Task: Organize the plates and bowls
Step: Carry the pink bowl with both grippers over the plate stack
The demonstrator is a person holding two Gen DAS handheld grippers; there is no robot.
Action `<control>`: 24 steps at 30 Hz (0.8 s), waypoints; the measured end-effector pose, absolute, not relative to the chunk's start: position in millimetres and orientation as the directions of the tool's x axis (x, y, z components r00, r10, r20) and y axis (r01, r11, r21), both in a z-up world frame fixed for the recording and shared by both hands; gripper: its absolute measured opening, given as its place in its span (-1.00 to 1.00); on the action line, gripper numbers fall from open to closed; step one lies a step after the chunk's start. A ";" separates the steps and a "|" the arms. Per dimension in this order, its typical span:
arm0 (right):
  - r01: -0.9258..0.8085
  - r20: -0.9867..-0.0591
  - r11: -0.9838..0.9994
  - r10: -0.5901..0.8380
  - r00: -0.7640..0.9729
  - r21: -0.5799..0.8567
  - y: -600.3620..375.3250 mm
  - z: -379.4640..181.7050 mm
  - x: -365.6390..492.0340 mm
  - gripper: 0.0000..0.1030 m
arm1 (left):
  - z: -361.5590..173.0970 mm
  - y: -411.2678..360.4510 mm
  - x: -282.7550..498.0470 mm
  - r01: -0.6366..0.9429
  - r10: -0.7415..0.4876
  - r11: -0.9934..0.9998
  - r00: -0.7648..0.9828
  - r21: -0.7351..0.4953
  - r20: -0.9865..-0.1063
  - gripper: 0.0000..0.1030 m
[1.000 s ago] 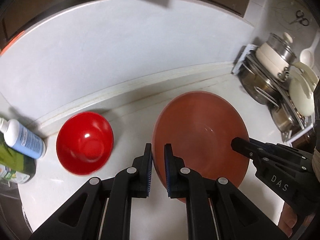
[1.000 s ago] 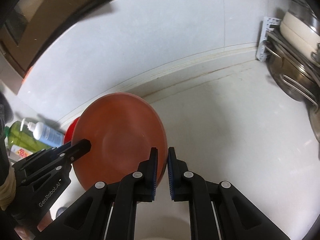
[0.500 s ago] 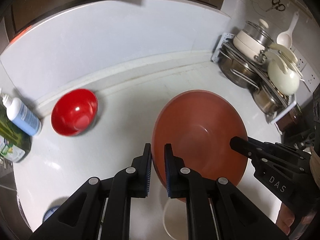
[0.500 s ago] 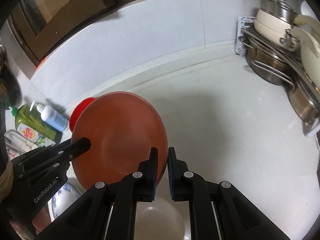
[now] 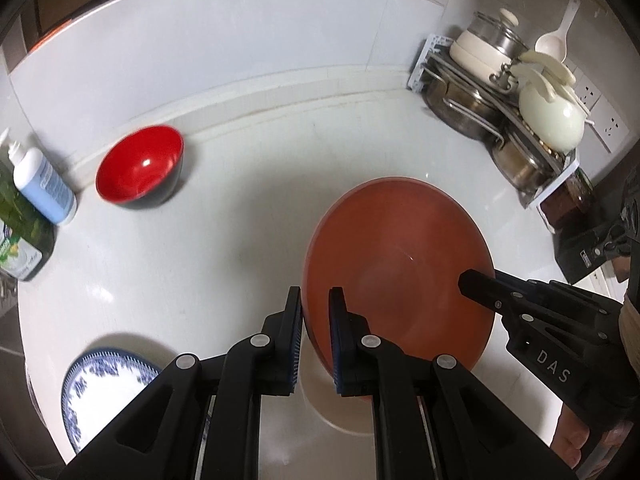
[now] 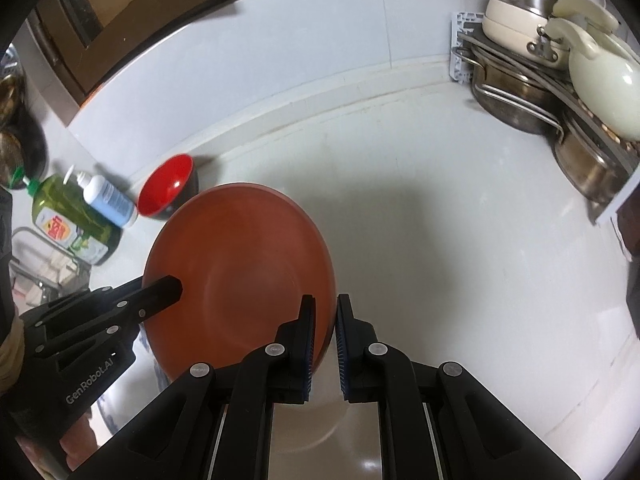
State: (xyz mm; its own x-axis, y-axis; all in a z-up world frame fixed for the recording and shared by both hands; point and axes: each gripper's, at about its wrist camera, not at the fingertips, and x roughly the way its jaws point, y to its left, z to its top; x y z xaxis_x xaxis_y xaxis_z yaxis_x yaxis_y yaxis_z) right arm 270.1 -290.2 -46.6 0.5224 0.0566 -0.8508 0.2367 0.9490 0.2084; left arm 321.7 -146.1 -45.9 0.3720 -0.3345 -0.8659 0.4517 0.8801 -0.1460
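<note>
Both claws, left (image 5: 314,330) and right (image 6: 325,340), are clenched on opposite rims of the brown plate (image 5: 400,264), held mid-frame above the bench (image 5: 248,216). Keep it level; lower both together onto the pale dish (image 5: 340,408) beneath.

Colours on my feed: terracotta, red, blue-and-white

I see a plain terracotta-orange plate (image 5: 396,264), a bowl (image 5: 138,170) glossy red inside and black outside, a white plate (image 5: 108,384) with a blue floral rim pattern, a white surface (image 5: 240,220), both black tools with blue pads (image 5: 296,344), a pale blue bottle (image 5: 44,186) and a green bottle (image 6: 68,216).
</note>
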 end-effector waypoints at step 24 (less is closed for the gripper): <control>0.235 -0.910 0.952 0.088 0.406 0.197 -287.8 -90.9 243.2 -0.76 | -92.3 -136.7 303.2 0.426 -0.324 0.883 0.253 -0.196 -0.911 -0.72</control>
State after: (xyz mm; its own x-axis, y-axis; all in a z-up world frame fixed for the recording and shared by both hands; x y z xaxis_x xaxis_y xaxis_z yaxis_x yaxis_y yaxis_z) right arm 243.2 -287.8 -90.9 0.4059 0.0885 -0.9096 0.2351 0.9517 0.1974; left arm 303.2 -136.7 -92.3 0.2531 -0.3244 -0.9114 0.4261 0.8832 -0.1961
